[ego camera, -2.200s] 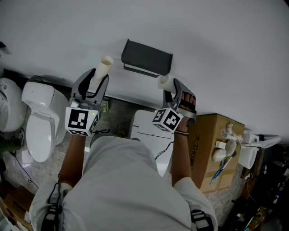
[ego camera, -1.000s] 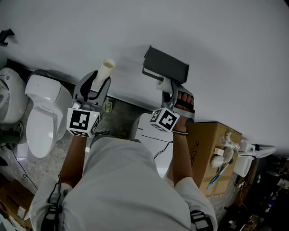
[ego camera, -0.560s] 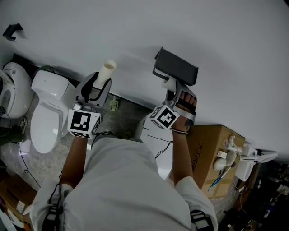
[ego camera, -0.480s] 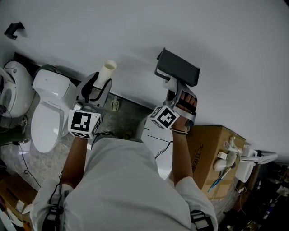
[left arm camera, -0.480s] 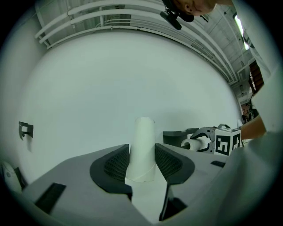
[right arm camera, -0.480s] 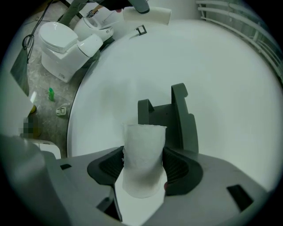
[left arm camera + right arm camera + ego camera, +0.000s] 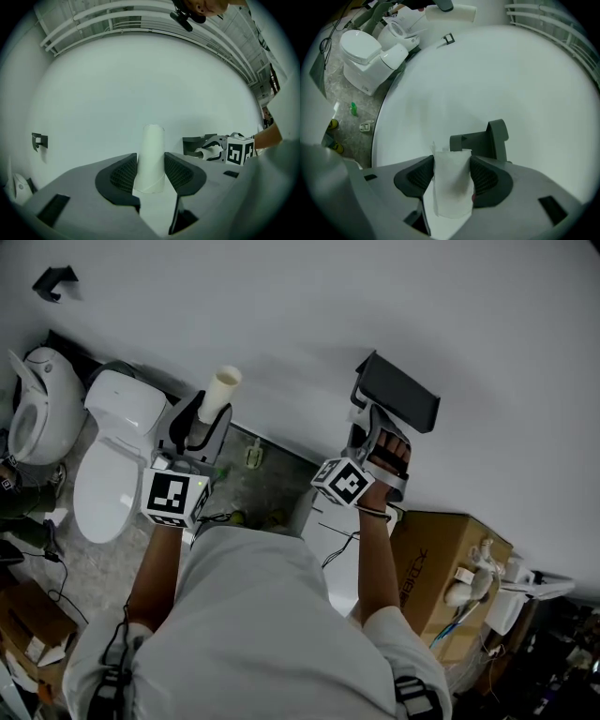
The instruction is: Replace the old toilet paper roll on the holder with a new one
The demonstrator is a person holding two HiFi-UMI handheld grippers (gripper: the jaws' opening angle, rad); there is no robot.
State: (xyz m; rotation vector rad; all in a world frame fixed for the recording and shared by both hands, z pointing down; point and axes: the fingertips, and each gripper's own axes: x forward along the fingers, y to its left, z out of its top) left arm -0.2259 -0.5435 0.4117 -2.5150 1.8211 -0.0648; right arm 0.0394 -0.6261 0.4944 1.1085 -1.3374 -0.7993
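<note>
Since the earliest frame the head view has swung, so the dark holder on the wall sits further to the right of it, and the right gripper has closed in from beside the holder to just under its near end. Left gripper has drifted w/ it, staying well apart to the left.

Right fingers have just been closing and are clamped on a white paper roll, pads pressing both sides, a loose edge of paper sticking up at the top. Roll stands upright btwn them, holder directly behind in the right gripper view; can't tell if roll touches it.

Left fingers grip a bare cardboard tube, upright, top end poking well past the tips, plain wall behind.

Toilet on the floor at left, cardboard box at right by the person's arm.
</note>
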